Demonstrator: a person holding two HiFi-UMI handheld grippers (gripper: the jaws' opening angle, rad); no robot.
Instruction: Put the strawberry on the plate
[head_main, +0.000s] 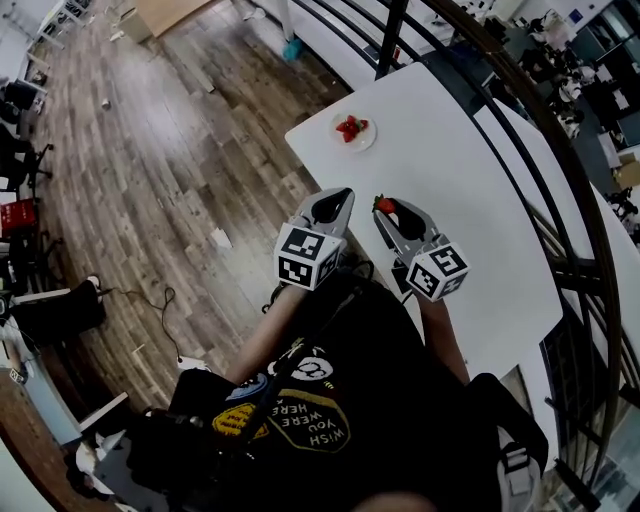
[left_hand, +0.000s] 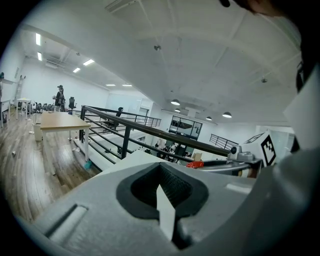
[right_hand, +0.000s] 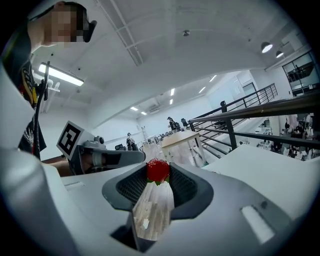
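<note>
1. Black shirt (head_main: 400, 400) nearest the head cam, w/ a print reading "WISH YOU WERE HERE" (head_main: 322, 420).
2. Left gripper (head_main: 340, 197): jaws together, nothing btwn them.
3. Right gripper (head_main: 388, 212): jaws clamped on a red strawberry (right_hand: 158, 170) at the tips. It's held over the near part of the table, well apart from the plate.
4. Each gripper has a marker cube (head_main: 307, 257) w/ black-and-white squares; no readable text on it.
5. White plate (head_main: 362, 143) sits near a far corner of the table and holds red strawberries (head_main: 350, 127).
6. White table (head_main: 460, 200), wood-plank floor (head_main: 170, 160) to its left, black railing (left_hand: 150, 131) along its far side.
7. Beyond: open office w/ a wooden desk (left_hand: 62, 121), white ceiling and strip lights.
</note>
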